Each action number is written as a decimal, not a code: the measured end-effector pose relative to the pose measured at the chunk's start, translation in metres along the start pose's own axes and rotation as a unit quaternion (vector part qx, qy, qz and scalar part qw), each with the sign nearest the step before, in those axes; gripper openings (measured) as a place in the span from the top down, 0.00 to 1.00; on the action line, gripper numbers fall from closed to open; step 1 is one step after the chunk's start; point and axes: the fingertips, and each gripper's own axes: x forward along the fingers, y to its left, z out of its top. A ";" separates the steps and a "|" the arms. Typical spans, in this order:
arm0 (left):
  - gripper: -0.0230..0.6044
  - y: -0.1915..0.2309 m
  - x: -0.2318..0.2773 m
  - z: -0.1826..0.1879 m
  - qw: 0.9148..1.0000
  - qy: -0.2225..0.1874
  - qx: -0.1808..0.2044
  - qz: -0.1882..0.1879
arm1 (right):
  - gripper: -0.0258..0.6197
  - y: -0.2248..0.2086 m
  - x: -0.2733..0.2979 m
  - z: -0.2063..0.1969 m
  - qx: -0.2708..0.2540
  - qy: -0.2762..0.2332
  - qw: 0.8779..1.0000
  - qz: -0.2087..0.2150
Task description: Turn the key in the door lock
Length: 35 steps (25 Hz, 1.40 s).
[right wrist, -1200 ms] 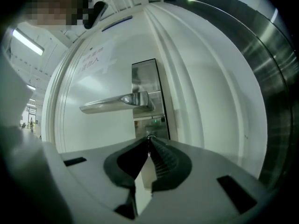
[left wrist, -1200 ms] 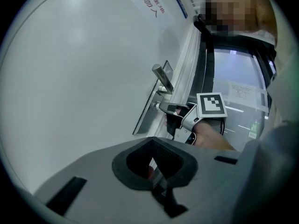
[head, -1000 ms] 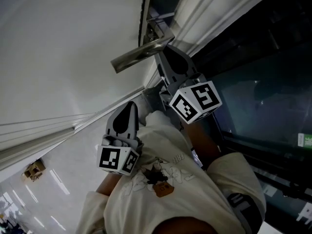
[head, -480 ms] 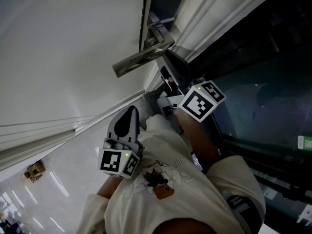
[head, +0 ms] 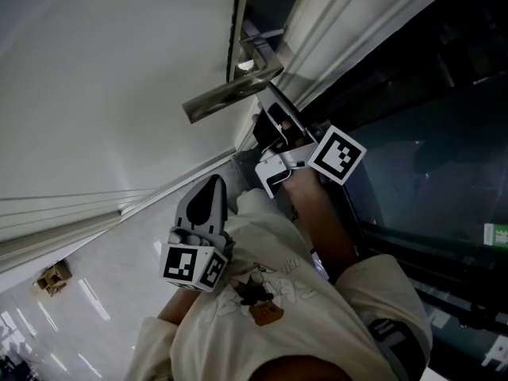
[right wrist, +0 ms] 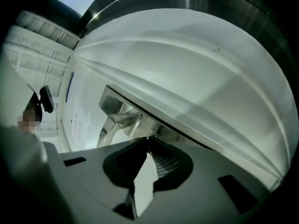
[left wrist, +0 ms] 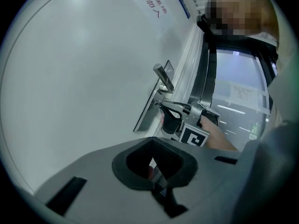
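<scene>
Door: broad, smooth, matt white panel (head: 103,70) that fills the upper left of the head view, with raised mouldings running on a slant across the left.
Lever handle: flat bar of brushed, silvery metal (head: 230,94), upper centre of the head view, standing out from a long narrow metal lock plate (left wrist: 147,111).
Glass: dark, shiny pane (head: 429,157) in a black frame along the right side.
Key: a small glinting metal piece (right wrist: 150,137), just below the centre of the right gripper view and under the lever handle. Its shape is too small to make out, and the head view hides it behind the jaws.
Key and right hand-held gripper: the key sits right at the jaw tips, against the lock plate.
Right hand-held gripper: grey plastic body with dark, ribbed pads (head: 262,125), just below the lever handle. Its jaws are opening, yet the tips meet on the key and the gap shows only behind them.
Left hand-held gripper: same build (head: 213,179), lower centre left of the head view, well apart from the lock. Its jaws are together with nothing between them, pointing at the door.
</scene>
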 end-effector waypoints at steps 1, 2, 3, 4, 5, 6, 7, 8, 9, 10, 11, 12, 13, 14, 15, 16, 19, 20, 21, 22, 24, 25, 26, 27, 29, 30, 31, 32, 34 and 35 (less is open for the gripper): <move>0.96 0.000 -0.001 0.000 1.000 0.000 0.000 0.001 | 0.91 0.000 0.000 0.000 0.015 -0.002 1.000 0.004; 0.96 -0.002 -0.001 0.000 1.000 0.000 0.000 0.000 | 0.91 0.000 0.000 -0.001 0.030 -0.003 1.000 0.007; 0.96 -0.004 -0.001 0.000 1.000 -0.001 0.001 -0.001 | 0.91 0.000 0.000 -0.001 0.041 -0.004 0.999 0.008; 0.96 -0.006 -0.001 0.000 1.000 -0.001 0.002 -0.002 | 0.91 0.001 -0.001 -0.001 0.047 -0.004 0.999 0.009; 0.96 -0.008 -0.001 0.000 1.000 -0.001 0.003 -0.004 | 0.91 0.001 -0.001 -0.001 0.047 -0.005 0.999 0.008; 0.96 -0.010 -0.001 0.000 1.000 -0.002 0.003 -0.005 | 0.91 0.001 -0.001 0.000 0.042 -0.006 0.999 0.006; 0.96 -0.011 -0.001 -0.001 1.000 -0.002 0.004 -0.005 | 0.91 0.002 0.000 0.000 0.035 -0.007 0.999 0.004; 0.96 -0.011 -0.002 -0.001 1.000 -0.002 0.003 -0.004 | 0.91 0.002 0.000 0.000 0.029 -0.008 1.000 0.004; 0.96 -0.011 -0.002 -0.001 1.000 -0.002 0.003 -0.003 | 0.90 0.003 0.000 0.000 0.025 -0.008 1.000 0.006; 0.96 -0.011 -0.003 -0.002 1.000 -0.002 0.003 -0.001 | 0.90 0.004 -0.001 0.000 0.023 -0.007 1.000 0.010; 0.96 -0.011 -0.004 -0.002 1.000 -0.003 0.003 0.000 | 0.90 0.006 -0.001 0.000 0.020 -0.006 1.000 0.016; 0.96 -0.011 -0.005 -0.002 1.000 -0.004 0.003 0.002 | 0.87 0.008 -0.002 0.000 0.014 -0.004 1.000 0.021; 0.96 -0.011 -0.005 -0.002 1.000 -0.004 0.003 0.002 | 0.82 0.009 -0.004 0.001 0.001 -0.003 1.000 0.021; 0.96 -0.012 -0.005 -0.002 1.000 -0.004 0.003 0.003 | 0.80 0.010 -0.007 0.001 -0.018 -0.001 1.000 0.016; 0.96 -0.012 -0.004 -0.003 1.000 -0.004 0.002 0.003 | 0.80 0.009 -0.011 0.001 -0.040 0.000 0.999 0.007; 0.96 -0.011 -0.003 -0.005 1.000 -0.003 0.000 0.003 | 0.80 0.008 -0.015 0.002 -0.064 0.000 0.998 -0.002; 0.96 -0.013 0.000 -0.007 1.000 -0.004 0.000 0.005 | 0.80 0.008 -0.030 0.004 -0.136 -0.005 0.990 -0.030; 0.96 -0.016 -0.001 -0.006 1.000 -0.007 0.002 0.006 | 0.80 0.009 -0.036 0.006 -0.155 -0.008 0.987 -0.038; 0.96 -0.019 -0.002 -0.006 1.000 -0.010 0.003 0.007 | 0.80 0.010 -0.043 0.006 -0.172 -0.010 0.984 -0.043; 0.96 -0.023 -0.003 -0.007 1.000 -0.013 0.003 0.009 | 0.82 0.011 -0.051 0.005 -0.186 -0.009 0.981 -0.046; 0.96 -0.032 -0.006 -0.010 1.000 -0.019 0.000 0.018 | 0.89 0.012 -0.069 -0.004 -0.211 0.007 0.976 -0.046; 0.96 -0.037 -0.008 -0.012 0.999 -0.021 -0.001 0.024 | 0.92 0.012 -0.078 -0.011 -0.225 0.020 0.973 -0.043; 0.96 -0.042 -0.010 -0.013 0.999 -0.024 -0.001 0.030 | 0.94 0.014 -0.087 -0.017 -0.241 0.034 0.969 -0.039; 0.96 -0.048 -0.010 -0.014 0.999 -0.029 0.000 0.037 | 0.95 0.016 -0.097 -0.023 -0.258 0.046 0.965 -0.032; 0.96 -0.064 -0.009 -0.013 0.998 -0.038 0.005 0.047 | 0.95 0.020 -0.116 -0.032 -0.281 0.063 0.958 -0.015; 0.96 -0.074 -0.009 -0.013 0.998 -0.043 0.006 0.048 | 0.95 0.022 -0.127 -0.035 -0.286 0.069 0.956 -0.009; 0.96 -0.086 -0.008 -0.014 0.998 -0.046 0.006 0.048 | 0.95 0.023 -0.139 -0.037 -0.288 0.075 0.955 -0.005; 0.96 -0.097 -0.008 -0.017 0.998 -0.048 0.007 0.048 | 0.95 0.025 -0.152 -0.038 -0.290 0.080 0.954 -0.002; 0.96 -0.119 -0.008 -0.029 0.998 -0.045 0.009 0.052 | 0.95 0.029 -0.176 -0.036 -0.291 0.081 0.953 0.004; 0.96 -0.128 -0.008 -0.036 0.998 -0.041 0.009 0.054 | 0.95 0.032 -0.188 -0.033 -0.290 0.078 0.954 0.007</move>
